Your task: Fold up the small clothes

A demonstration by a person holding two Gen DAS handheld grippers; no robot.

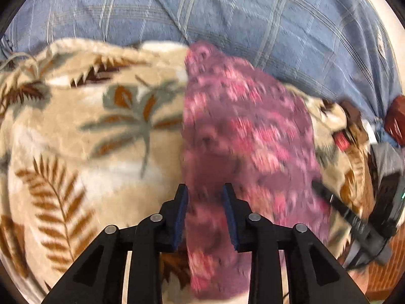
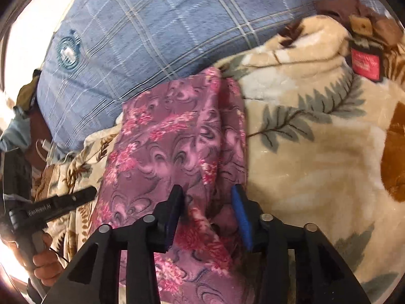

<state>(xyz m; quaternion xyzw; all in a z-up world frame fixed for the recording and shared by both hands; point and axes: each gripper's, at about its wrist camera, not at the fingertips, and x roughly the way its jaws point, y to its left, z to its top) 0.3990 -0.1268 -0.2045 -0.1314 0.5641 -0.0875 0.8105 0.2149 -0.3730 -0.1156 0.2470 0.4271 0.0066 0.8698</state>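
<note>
A mauve garment (image 2: 177,136) with pink florals; at three o'clock, a cream blanket (image 2: 316,152) with brown and grey-green fronds; at twelve, blue plaid bedding (image 2: 152,30), seemingly.

Both tongs point steeply downward. The left tongs (image 1: 205,215) stand partly apart, pads not visibly pressing. The right tongs (image 2: 207,217) show a gap between their pads too, gathered close. A hand (image 2: 44,258) grips the left tongs' handle below.

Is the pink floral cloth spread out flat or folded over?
Folded over. The pink floral cloth forms a narrow doubled strip on the beige leaf-patterned blanket, with a layered edge along its right side.
</note>
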